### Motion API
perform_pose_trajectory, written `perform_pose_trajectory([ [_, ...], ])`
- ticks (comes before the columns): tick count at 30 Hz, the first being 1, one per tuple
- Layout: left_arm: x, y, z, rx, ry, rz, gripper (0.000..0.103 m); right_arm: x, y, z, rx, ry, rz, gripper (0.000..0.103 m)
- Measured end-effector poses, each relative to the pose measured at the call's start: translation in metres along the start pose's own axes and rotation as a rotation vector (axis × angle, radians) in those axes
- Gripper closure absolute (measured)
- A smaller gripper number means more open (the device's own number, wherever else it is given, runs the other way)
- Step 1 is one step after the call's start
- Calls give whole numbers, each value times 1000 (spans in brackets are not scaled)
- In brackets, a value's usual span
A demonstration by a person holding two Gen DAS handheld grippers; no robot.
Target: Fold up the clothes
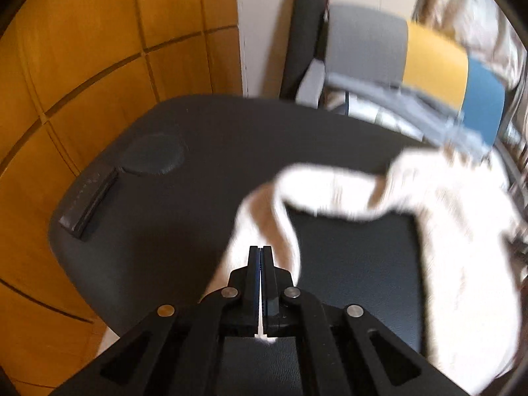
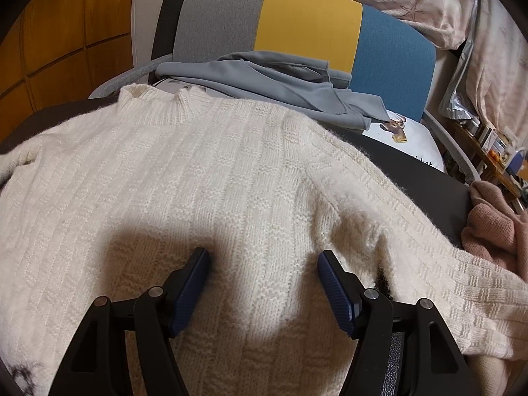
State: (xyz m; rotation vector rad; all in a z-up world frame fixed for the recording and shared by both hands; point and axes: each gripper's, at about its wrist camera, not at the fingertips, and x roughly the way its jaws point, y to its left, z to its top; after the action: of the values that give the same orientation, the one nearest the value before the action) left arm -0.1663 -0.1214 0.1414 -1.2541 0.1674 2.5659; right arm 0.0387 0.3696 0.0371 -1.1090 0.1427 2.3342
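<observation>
Left gripper (image 1: pixel 261 248): jaws pressed together, a sliver of white fabric shows in the slit between the fingers, so it pinches the sweater (image 1: pixel 445 231). From that pinch a sleeve or edge of the sweater rises off the table (image 1: pixel 214 125) and arcs over to the right, where the rest of the knit lies; the picture is blurred there, so I can't tell which part is held.

Right gripper (image 2: pixel 263 259): jaws spread wide, blue pads (image 2: pixel 336 297) apart, nothing between them but the knit below. It hangs over the sweater's (image 2: pixel 214 171) chest, casting a shadow on it; touching or not, can't tell.

Sweater: cream, ribbed knit, lies flat on the dark table (image 2: pixel 422 178), collar at the far edge, one sleeve running down to the right.

Other stuff:
- Pink garment (image 2: pixel 495 227) at the table's right edge, just beside that sleeve.
- Chair (image 2: pixel 307 23) behind the table, back in grey, yellow and blue panels; grey garment (image 2: pixel 280 79) heaped on its seat.
- Round dark pad (image 1: pixel 152 153) and a flat dark bar (image 1: pixel 89 201) on the table's left part, well apart from the sweater.
- Wood panels (image 1: pixel 82 49) on the left.
</observation>
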Motion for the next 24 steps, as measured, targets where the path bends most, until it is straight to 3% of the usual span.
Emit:
perform_pose_trajectory([
  [2, -8, 2, 5, 23, -16, -51, 101, 0, 0, 0, 3, 0, 2, 34],
  [3, -8, 1, 4, 39, -19, -41, 85, 0, -1, 0, 4, 0, 4, 34],
  [5, -2, -6, -3, 61, 0, -53, 74, 0, -1, 0, 7, 0, 5, 34],
  [8, 22, -15, -25, 12, 61, -125, 72, 0, -2, 0, 9, 0, 7, 33],
  [12, 54, -28, -34, -32, 92, -123, 69, 0, -3, 0, 11, 1, 10, 33],
  [15, 72, -40, -36, 13, 101, -40, 68, 0, -2, 0, 11, 1, 10, 33],
  [19, 102, -51, -41, 116, 139, 188, 67, 0, -2, -1, 9, 1, 6, 33],
  [20, 101, -51, -39, 120, 131, 176, 71, 0, -2, 0, 9, 1, 7, 33],
  [21, 101, -51, -38, 123, 123, 165, 90, 0, -2, -1, 11, 2, 8, 32],
  [22, 100, -52, -36, 125, 117, 154, 98, 0, -3, -1, 12, 2, 10, 32],
  [24, 90, -52, -29, 132, 108, 120, 97, 0, -4, -1, 14, 3, 13, 32],
])
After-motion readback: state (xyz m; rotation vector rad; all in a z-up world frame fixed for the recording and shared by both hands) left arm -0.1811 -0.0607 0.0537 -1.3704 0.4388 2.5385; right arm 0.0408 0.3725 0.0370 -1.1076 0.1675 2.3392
